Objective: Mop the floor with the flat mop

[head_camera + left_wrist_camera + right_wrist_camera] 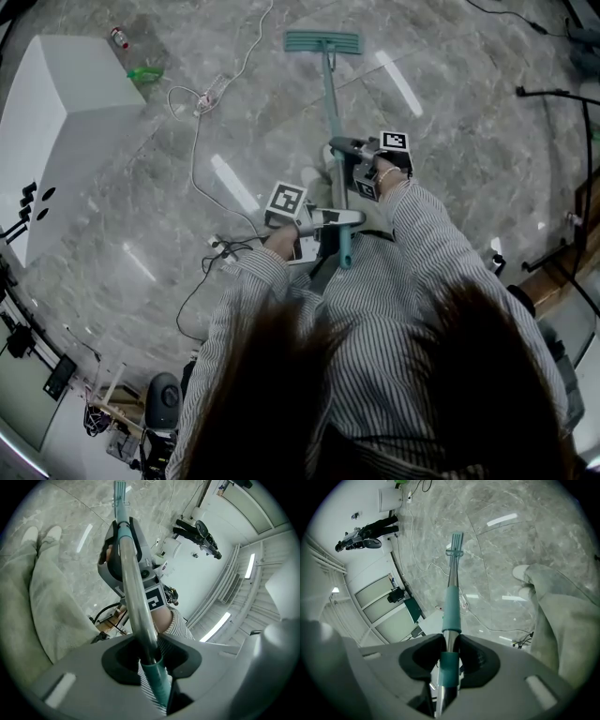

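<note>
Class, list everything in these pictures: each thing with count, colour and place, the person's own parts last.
flat mop: one, teal head, teal and silver handle, head on the floor ahead
floor: one, grey marbled, throughout
box: one, white, far left
bottle: one, red-capped, on the floor near the box
green item: one, green, beside the box
white cable: one, white, trailing left of the mop
black cables: a few, black, by the person's left
shoes: two, white, beside the handle
left tongs: one, grey, shut on the handle's upper end
right tongs: one, grey, shut on the handle lower down
</note>
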Demonstrator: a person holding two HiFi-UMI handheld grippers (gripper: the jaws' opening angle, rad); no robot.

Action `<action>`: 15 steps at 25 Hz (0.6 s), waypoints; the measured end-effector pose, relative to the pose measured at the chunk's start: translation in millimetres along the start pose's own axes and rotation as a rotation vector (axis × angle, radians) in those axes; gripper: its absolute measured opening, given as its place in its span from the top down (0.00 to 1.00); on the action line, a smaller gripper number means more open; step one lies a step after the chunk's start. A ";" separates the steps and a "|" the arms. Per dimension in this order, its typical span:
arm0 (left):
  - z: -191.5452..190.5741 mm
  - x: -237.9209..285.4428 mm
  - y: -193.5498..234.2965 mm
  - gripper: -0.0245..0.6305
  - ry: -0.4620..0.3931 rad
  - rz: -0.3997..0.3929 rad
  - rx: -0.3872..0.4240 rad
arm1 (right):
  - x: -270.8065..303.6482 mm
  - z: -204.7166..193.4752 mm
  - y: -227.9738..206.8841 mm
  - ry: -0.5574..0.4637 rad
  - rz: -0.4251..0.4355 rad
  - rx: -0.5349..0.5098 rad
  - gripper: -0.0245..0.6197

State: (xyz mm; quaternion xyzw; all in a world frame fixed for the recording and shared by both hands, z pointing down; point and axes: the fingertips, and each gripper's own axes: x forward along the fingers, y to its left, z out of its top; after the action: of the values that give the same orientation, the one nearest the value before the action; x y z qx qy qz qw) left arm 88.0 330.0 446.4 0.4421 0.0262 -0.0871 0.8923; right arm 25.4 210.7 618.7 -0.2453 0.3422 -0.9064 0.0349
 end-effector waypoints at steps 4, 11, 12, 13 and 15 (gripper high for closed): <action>-0.7 1.0 -1.9 0.80 0.009 -0.005 0.004 | -0.9 0.9 -0.8 -0.004 -0.008 -0.004 0.79; -1.0 2.1 -0.2 0.80 0.018 0.004 -0.001 | -0.8 2.7 -2.7 -0.015 -0.012 0.005 0.79; -1.1 2.3 0.7 0.80 0.020 0.007 -0.001 | -1.0 2.9 -3.5 -0.016 -0.012 0.008 0.80; -1.4 2.5 1.7 0.80 0.022 0.010 -0.001 | -1.2 2.7 -4.2 -0.015 -0.012 0.010 0.80; -2.4 2.9 2.3 0.80 0.027 0.012 -0.001 | -1.5 1.9 -4.8 -0.014 -0.014 0.011 0.80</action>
State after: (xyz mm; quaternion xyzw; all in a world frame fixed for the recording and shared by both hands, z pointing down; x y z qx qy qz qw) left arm 91.3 332.8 446.4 0.4431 0.0354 -0.0757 0.8925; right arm 28.1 213.7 622.4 -0.2537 0.3350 -0.9068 0.0321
